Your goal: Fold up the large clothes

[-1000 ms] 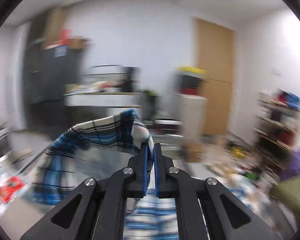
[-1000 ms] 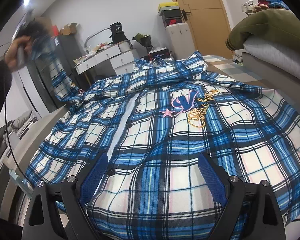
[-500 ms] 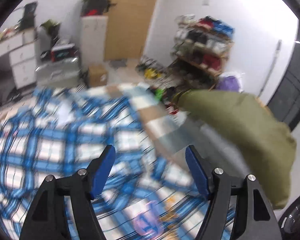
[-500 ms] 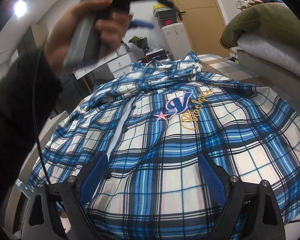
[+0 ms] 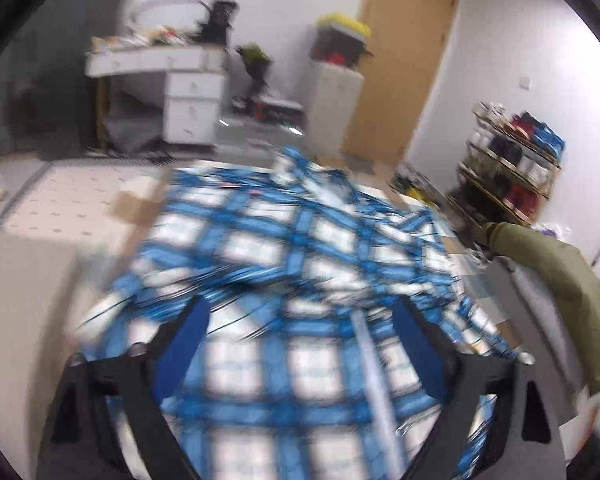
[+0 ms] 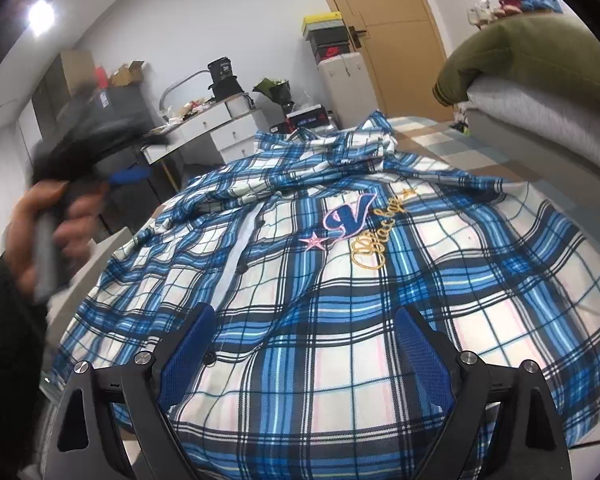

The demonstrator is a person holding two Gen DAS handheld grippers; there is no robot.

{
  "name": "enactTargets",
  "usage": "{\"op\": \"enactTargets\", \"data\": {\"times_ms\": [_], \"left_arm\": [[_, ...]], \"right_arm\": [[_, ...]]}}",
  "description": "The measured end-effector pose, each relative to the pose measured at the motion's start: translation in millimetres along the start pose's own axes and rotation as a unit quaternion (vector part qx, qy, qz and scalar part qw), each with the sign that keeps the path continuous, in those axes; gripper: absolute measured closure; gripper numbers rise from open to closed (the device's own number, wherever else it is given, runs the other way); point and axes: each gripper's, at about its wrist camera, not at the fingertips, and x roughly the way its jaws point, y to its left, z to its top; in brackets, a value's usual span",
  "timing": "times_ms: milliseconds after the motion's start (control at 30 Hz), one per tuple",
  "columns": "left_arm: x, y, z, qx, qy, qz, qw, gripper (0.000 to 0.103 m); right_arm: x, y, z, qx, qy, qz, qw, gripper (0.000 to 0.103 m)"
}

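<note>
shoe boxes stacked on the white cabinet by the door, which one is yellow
The top box of the stack: its lid is yellow, while the boxes under it are dark, the lowest with a red logo.

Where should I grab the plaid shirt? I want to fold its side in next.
Probably the plaid shirt at its left edge, coming from that side. The shirt lies front up, the edge hangs loose over the surface's side, and the left tongs, opening with nothing between them, are nearest.

Blue, white and black plaid shirt, olive green jacket, tan wooden door
</note>
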Motion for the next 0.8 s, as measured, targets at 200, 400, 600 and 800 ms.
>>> {"op": "enactTargets", "data": {"times_ms": [200, 400, 600, 800], "left_arm": [[-48, 37, -61, 0.013, 0.000, 0.040, 0.9991, 0.001], [-85, 51, -95, 0.042, -0.017, 0.078, 0.9959, 0.001], [-101, 72, -110, 0.001, -0.029, 0.083, 0.9961, 0.001], [-102, 92, -128, -0.047, -0.022, 0.058, 0.9970, 0.001]], "right_arm": [[-5, 10, 0, -0.025, -0.019, -0.012, 0.999, 0.011], [-7, 13, 3, -0.026, -0.009, -0.009, 1.000, 0.011], [-36, 16, 13, -0.050, -0.008, -0.020, 0.999, 0.011], [-84, 2, 20, -0.038, -0.017, -0.043, 0.998, 0.010]]}}
